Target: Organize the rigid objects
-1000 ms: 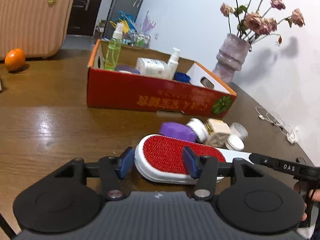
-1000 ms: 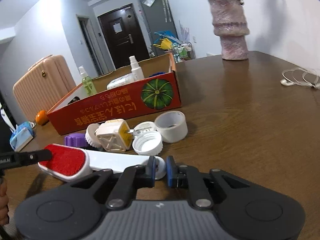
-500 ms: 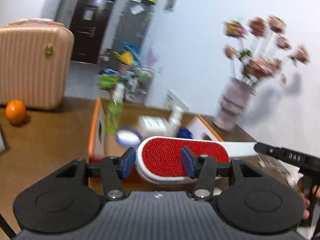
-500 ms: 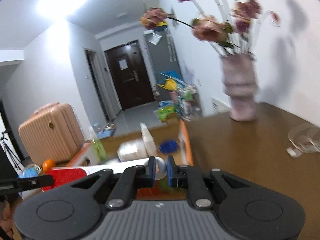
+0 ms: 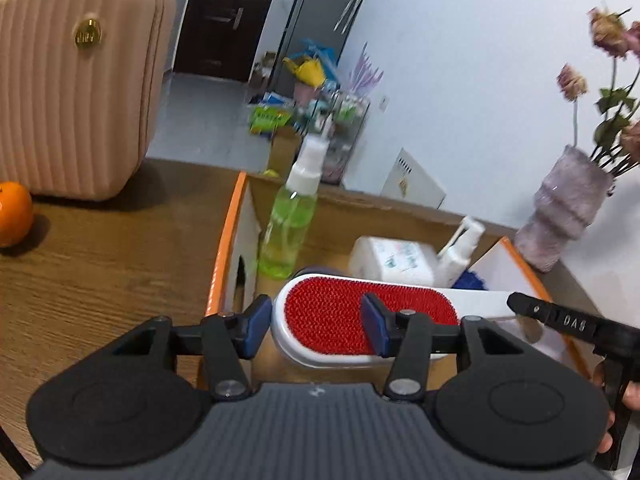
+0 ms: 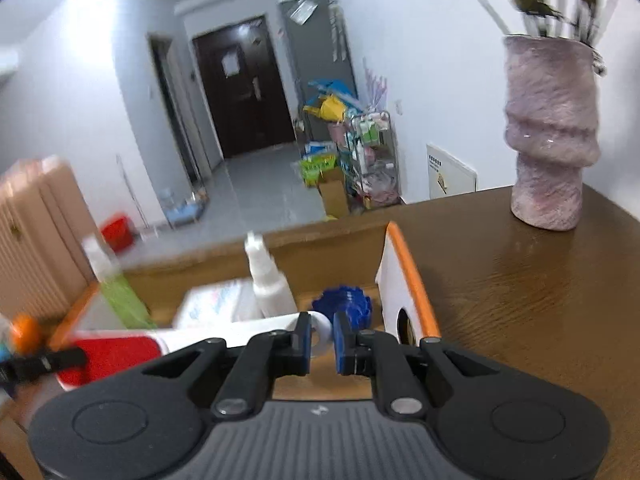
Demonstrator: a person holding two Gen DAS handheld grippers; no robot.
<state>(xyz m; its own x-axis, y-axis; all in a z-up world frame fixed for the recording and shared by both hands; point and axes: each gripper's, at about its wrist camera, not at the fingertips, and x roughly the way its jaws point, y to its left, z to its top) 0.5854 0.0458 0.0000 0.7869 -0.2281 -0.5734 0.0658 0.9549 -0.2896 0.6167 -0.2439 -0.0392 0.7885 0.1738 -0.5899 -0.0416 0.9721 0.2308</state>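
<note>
A lint brush [image 5: 416, 312] with a red pad and a white handle hangs level over the open cardboard box [image 5: 226, 240]. My left gripper [image 5: 315, 330] is shut on its red head, one pad on each long side. My right gripper [image 6: 322, 338] is shut on the round end of the white handle [image 6: 248, 330]. The red head [image 6: 116, 354] shows blurred at the left of the right wrist view. One black finger of the right gripper [image 5: 560, 320] reaches in from the right in the left wrist view.
The box [image 6: 412, 276] holds a green spray bottle [image 5: 288, 224], a white pack [image 5: 392, 256], a white spray bottle [image 5: 460, 248] and a blue lid [image 6: 344, 304]. A vase [image 6: 548, 140] stands right of it. An orange [image 5: 12, 216] and a pink suitcase [image 5: 72, 88] are at the left.
Both grippers have lifted the brush off the table and carried it forward over the box. The small jars and caps on the table have dropped out of view.
</note>
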